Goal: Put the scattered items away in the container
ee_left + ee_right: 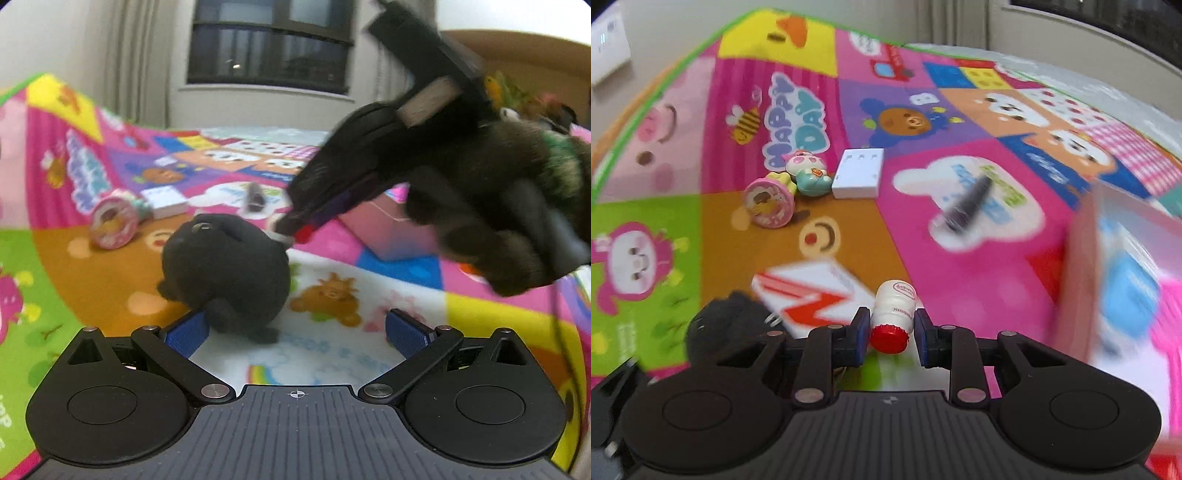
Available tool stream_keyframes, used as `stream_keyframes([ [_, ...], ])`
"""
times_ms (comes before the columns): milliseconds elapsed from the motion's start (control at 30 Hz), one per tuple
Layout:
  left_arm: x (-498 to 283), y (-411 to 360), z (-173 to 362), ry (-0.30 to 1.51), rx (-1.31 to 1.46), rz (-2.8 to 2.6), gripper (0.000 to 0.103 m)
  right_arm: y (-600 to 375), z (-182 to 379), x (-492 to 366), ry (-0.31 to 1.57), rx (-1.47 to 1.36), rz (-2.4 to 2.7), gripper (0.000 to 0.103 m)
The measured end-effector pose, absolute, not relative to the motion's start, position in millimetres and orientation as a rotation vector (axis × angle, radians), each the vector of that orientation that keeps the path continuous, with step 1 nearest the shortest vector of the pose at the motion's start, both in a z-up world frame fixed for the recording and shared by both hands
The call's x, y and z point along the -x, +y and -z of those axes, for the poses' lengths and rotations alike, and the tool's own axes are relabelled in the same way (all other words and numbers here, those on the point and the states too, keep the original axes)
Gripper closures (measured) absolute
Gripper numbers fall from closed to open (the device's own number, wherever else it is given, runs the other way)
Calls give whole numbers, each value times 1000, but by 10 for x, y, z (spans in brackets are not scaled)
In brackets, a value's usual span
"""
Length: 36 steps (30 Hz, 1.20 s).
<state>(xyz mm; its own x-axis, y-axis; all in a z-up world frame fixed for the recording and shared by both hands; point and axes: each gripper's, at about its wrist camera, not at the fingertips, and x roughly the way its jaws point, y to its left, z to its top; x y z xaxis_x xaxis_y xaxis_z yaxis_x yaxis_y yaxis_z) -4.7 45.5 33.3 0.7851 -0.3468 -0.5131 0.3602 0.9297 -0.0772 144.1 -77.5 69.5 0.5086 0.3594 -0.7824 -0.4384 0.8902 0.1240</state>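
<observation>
Left wrist view: our left claw stands spread, blue pads wide apart, nothing pinched. A black plush toy lies on the play mat just ahead of the left pad, touching or nearly touching it. Ahead and to the right, our right claw, held by a gloved hand, points down at the plush's far side. The pink container sits beyond it, partly hidden.

Right wrist view: our right claw pinches a small white bottle with a red cap between its pads. Left of the claw lie a red-and-white box and the plush. Further ahead rest a white case, a figurine stamp and a dark pen-like item. The container stands to the right, blurred.
</observation>
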Motion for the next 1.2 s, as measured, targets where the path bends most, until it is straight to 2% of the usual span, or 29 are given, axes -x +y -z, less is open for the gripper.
stream_keyframes([
  [300,33,446,-315,586,11,330,0,-1771,-787,-407,912,-2,-412,78],
  [400,71,412,-321,607,40,288,0,-2030,-770,-124,842,50,-327,77],
  [467,117,362,-324,621,70,285,0,-2181,-777,13,794,72,-284,69],
  [600,212,106,-358,633,34,317,0,-2466,-756,234,721,105,-213,60],
  [767,287,-312,-383,615,-35,371,0,-2729,-679,407,641,105,-147,33],
  [867,283,-593,-364,600,-70,402,0,-2855,-581,488,585,121,-97,25],
  [1067,201,-1019,-344,569,-136,491,0,-3129,-394,535,491,66,-20,13],
  [1200,143,-1146,-353,563,-148,516,0,-3252,-170,515,477,36,25,11],
])
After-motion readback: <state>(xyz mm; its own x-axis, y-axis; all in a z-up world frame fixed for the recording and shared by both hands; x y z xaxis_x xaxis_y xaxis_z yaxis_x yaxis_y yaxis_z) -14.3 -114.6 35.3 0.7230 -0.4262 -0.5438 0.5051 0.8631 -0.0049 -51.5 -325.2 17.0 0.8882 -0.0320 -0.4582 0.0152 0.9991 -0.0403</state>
